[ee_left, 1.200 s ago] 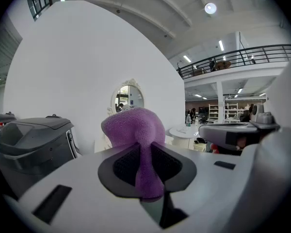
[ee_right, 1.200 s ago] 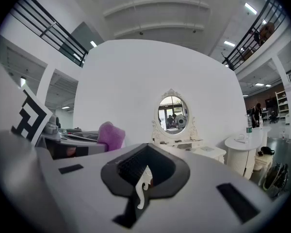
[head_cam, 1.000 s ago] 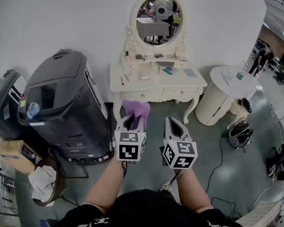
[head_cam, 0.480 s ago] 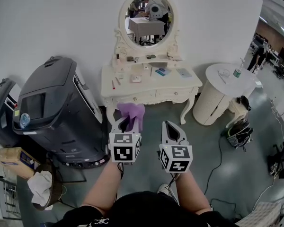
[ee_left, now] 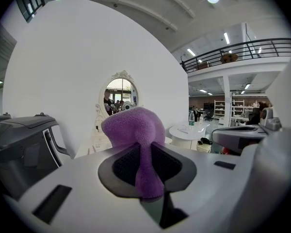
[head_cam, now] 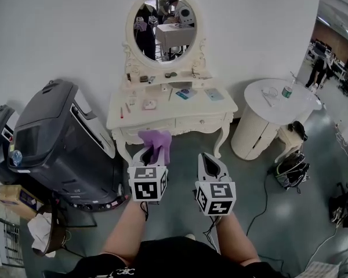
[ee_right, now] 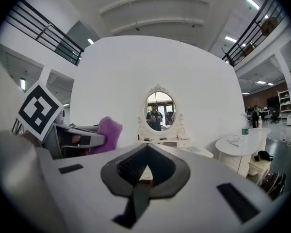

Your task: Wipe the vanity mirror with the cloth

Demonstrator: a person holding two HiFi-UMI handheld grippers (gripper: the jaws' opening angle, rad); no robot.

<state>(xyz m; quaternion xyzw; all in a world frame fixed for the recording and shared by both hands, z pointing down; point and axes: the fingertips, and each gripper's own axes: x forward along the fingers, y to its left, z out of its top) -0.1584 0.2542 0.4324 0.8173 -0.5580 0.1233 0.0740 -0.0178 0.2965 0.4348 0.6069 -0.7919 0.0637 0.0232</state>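
Observation:
An oval vanity mirror [head_cam: 165, 30] in a white carved frame stands on a white dressing table [head_cam: 214, 108] against the wall ahead. My left gripper [head_cam: 152, 153] is shut on a purple cloth [head_cam: 155, 139], held short of the table's front edge. In the left gripper view the cloth [ee_left: 135, 130] bulges up between the shut jaws, with the mirror [ee_left: 120, 93] small and far behind it. My right gripper [head_cam: 209, 160] hangs beside the left, shut and empty. The right gripper view shows the mirror [ee_right: 159, 111] straight ahead and the cloth [ee_right: 108, 132] to its left.
A large dark grey machine [head_cam: 52, 138] stands left of the dressing table. A round white side table [head_cam: 272, 106] with a bottle stands at the right, with bags and cables on the floor near it. Small items lie on the dressing table's top.
The dressing table and mirror have come nearer and shifted left in the head view. Both grippers keep their pose side by side, the left still holding the cloth.

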